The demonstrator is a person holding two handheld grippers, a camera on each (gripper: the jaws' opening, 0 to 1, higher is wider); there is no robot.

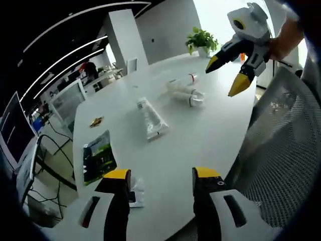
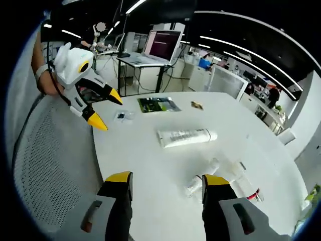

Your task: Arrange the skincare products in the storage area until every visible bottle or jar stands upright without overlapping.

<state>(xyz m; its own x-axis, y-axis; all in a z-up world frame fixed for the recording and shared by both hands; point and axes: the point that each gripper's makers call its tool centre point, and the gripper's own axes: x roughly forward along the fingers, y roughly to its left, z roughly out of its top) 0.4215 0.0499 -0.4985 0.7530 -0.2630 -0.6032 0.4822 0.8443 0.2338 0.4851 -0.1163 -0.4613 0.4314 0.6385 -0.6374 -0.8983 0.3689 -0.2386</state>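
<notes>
A white tube (image 1: 152, 118) (image 2: 186, 136) lies flat in the middle of the white table (image 1: 205, 135) (image 2: 145, 160). Beyond it in the left gripper view, a white bottle with a red band (image 1: 181, 81) (image 2: 245, 179) and a small clear bottle (image 1: 193, 96) (image 2: 199, 182) lie on their sides, close together. My left gripper (image 1: 161, 175) (image 2: 107, 110) is open over the table's near edge, holding nothing. My right gripper (image 2: 167, 179) (image 1: 225, 75) is open too, in the air above the table's edge near the fallen bottles.
A green-and-black packet (image 1: 99, 156) (image 2: 158, 104), a small wrapper (image 1: 96, 121) (image 2: 197, 105) and a clear sachet (image 1: 134, 193) (image 2: 123, 116) lie on the table. A mesh chair (image 1: 286, 145) (image 2: 50, 165) stands at its edge. A potted plant (image 1: 202, 40) sits at one end, a laptop (image 2: 160, 47) on a nearby desk.
</notes>
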